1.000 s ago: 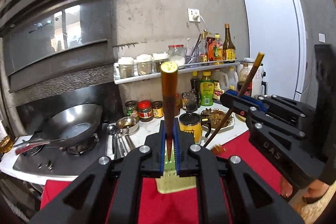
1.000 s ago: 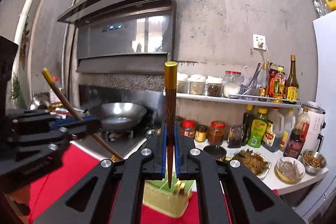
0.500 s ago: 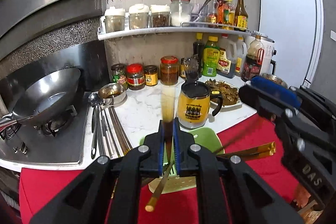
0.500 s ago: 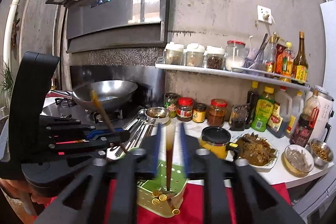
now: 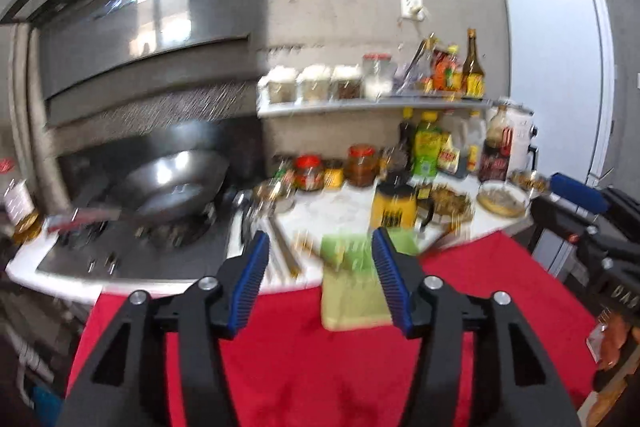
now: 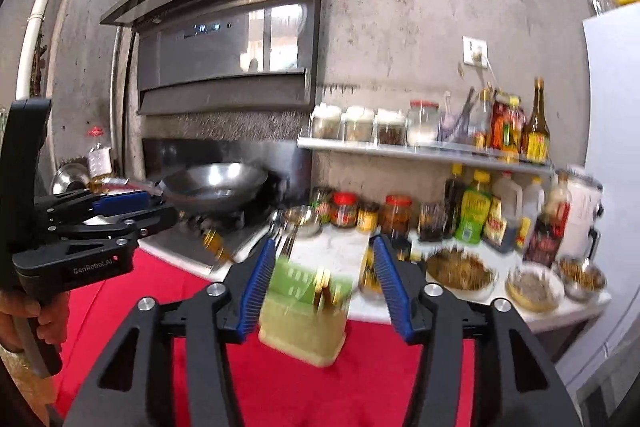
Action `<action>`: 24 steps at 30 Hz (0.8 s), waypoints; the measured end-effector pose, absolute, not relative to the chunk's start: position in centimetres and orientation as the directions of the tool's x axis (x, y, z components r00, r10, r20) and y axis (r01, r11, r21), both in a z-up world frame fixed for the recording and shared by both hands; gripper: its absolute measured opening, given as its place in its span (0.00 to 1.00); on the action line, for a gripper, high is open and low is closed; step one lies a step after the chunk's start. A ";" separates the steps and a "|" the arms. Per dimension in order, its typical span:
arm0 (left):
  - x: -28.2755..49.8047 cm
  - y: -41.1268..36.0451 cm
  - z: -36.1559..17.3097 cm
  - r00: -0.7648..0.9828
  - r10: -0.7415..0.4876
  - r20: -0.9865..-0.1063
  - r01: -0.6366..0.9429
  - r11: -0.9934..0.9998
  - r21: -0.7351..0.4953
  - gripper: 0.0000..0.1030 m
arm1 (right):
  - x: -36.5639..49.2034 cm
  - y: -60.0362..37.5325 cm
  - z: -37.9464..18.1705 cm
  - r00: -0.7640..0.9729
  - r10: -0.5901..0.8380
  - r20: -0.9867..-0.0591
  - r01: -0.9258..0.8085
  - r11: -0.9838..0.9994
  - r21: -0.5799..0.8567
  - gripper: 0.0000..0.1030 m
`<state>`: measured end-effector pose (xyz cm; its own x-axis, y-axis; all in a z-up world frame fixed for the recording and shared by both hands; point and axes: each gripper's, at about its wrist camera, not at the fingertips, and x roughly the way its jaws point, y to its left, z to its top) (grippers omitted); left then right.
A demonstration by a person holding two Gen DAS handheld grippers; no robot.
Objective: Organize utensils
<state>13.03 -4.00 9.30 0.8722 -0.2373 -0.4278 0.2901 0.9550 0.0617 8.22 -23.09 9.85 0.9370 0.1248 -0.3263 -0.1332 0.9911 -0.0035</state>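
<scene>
Both of my claws, left (image 5: 318, 279) and right (image 6: 322, 285), are opening with nothing gripped. Beyond each stands the green utensil holder (image 6: 306, 311) on the red cloth (image 6: 160, 291), chopsticks (image 6: 326, 291) upright inside it, against the table (image 5: 340, 211) edge.

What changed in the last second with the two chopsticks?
Both tongs let go: the left tongs and right tongs each clamped an upright chopstick, and their jaws are now opening with nothing between them. Chopsticks now sit in the green holder. Red cloth, wok and jars unchanged.
</scene>
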 end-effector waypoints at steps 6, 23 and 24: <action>7.6 -1.7 4.0 0.837 -0.179 -0.518 0.237 0.970 0.048 0.82 | 2.9 -23.0 4.6 0.885 0.142 -0.444 -0.123 0.990 0.070 0.82; -2.9 -0.7 1.0 0.800 -0.109 -0.590 0.201 0.975 0.093 0.94 | -6.4 -22.8 2.5 0.824 -0.045 -0.564 0.039 0.999 -0.023 0.94; -3.4 -0.8 1.2 0.799 -0.115 -0.590 0.211 0.973 0.096 0.94 | -6.6 -22.8 2.6 0.825 -0.051 -0.563 0.043 0.999 -0.026 0.94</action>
<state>-3.45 -0.81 1.16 0.7988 -0.1149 -0.5905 0.2110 0.9728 0.0961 -6.60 -22.82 2.60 0.8247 -0.0506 -0.5634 0.0432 0.9987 -0.0265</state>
